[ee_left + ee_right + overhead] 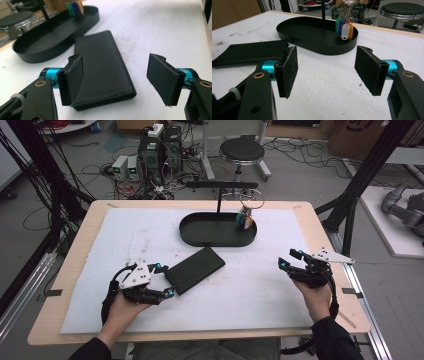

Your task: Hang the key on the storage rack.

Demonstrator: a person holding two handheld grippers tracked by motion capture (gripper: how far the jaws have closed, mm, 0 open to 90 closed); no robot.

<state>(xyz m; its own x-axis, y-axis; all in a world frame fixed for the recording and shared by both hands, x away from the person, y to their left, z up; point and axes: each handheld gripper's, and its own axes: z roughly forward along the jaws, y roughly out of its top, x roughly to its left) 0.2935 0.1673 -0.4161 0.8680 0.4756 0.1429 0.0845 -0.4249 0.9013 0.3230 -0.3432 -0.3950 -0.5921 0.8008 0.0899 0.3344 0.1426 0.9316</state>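
Flat black leather wallet (195, 269) lies approx 2 o'clock of left gripper (159, 279), long axis 2–8 o'clock; left nearer. Right gripper (288, 258) well apart. Both jaws spread, empty

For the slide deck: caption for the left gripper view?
Open left gripper at the near end of a black wallet, black tray behind.

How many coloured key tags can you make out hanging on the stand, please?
4 at least: a green tag, a blue tag, a white tag in front and an orange tag, bunched over the tray's right end. Others may hide behind them.
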